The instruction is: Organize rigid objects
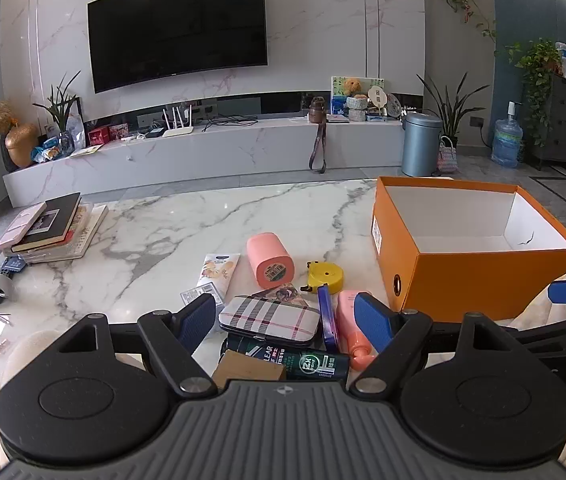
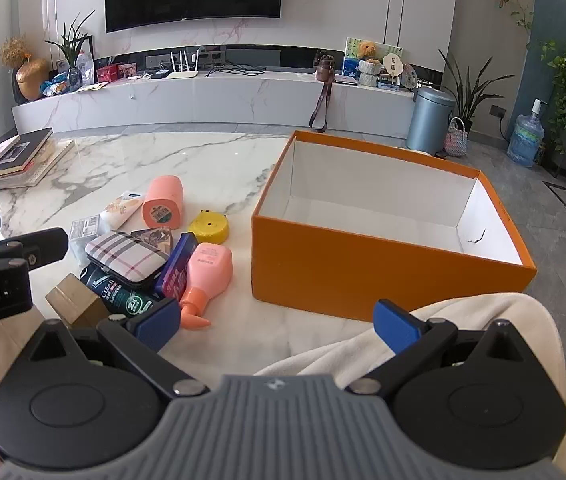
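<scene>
Left gripper (image 1: pixel 289 322), jaws spread wide and holding nothing, hangs tilted down over the clutter, its pads either side of the plaid case (image 1: pixel 270 316), which tops the pile and looks the easiest first pick. Right gripper (image 2: pixel 279 326), likewise wide and empty, hovers nearer the person over a cream cloth (image 2: pixel 423 336), leaving the way clear. Around the case lie a pink bottle (image 2: pixel 207 272), dark bottle (image 2: pixel 121 292), yellow tape measure (image 2: pixel 208 227) and pink roll (image 2: pixel 163 202). The empty orange box (image 2: pixel 363 276) stands just beside them on the bench (image 1: pixel 187 220), open-topped to receive them.
</scene>
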Demonstrator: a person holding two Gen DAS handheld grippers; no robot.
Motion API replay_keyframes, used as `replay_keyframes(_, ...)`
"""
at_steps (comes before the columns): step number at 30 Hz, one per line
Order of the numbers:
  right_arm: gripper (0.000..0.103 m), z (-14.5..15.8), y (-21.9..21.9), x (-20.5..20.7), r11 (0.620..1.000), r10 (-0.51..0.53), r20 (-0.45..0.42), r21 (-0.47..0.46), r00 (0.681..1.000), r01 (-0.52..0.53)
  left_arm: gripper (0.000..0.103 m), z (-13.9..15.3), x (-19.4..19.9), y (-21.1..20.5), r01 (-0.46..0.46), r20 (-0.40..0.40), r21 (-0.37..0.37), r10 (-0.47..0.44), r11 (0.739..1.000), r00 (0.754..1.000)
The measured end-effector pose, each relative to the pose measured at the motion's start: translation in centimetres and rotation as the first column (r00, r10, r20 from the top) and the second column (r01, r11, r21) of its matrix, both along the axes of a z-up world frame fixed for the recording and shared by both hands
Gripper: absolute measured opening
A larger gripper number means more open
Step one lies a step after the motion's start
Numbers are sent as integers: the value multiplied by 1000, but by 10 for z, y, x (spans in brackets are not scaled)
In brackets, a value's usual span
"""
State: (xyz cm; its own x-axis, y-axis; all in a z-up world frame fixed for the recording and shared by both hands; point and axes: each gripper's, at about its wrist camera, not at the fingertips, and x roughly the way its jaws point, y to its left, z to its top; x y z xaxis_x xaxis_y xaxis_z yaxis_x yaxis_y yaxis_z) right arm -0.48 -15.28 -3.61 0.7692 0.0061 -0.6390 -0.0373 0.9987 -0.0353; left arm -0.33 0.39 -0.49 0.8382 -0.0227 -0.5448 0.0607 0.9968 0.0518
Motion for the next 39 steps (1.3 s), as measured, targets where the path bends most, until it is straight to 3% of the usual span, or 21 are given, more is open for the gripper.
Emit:
replay_keyframes(13, 102, -3, 1, 1, 1000, 3, -9, 9, 1000, -3, 92, 0, 1, 4, 0, -16, -22, 0, 1000, 1000)
replay_keyframes(18, 100, -6, 0, 4, 998, 37, -13, 54, 999, -36, 92, -5, 6, 12, -4, -54, -58, 1, 998, 999)
replay_keyframes(23, 86, -11, 6, 12, 991, 93, -39, 99, 995, -88, 90, -13, 13, 20, -5, -111, -83, -4, 997, 994)
replay_keyframes(25, 72, -14, 10, 17, 989, 115, -60, 104, 992, -108, 82, -16, 19, 26, -11, -148, -98, -4, 995, 989)
replay_keyframes(27, 71, -19, 14, 24, 987, 132, -85, 105, 988, -123, 80, -21, 24, 31, -18, -186, -120, -5, 993, 983)
replay_keyframes(30, 56, -25, 20, 35, 983, 160, -120, 110, 980, -147, 76, -27, 32, 38, -31, -243, -121, 1, 992, 970)
replay_keyframes(35, 49, -32, 32, 55, 974, 212, -162, 113, 964, -195, 76, -35, 49, 49, -31, -315, -112, -6, 993, 949)
replay_keyframes(39, 47, -36, 42, 72, 969, 237, -186, 117, 954, -218, 76, -37, 65, 63, -38, -358, -194, -34, 980, 933)
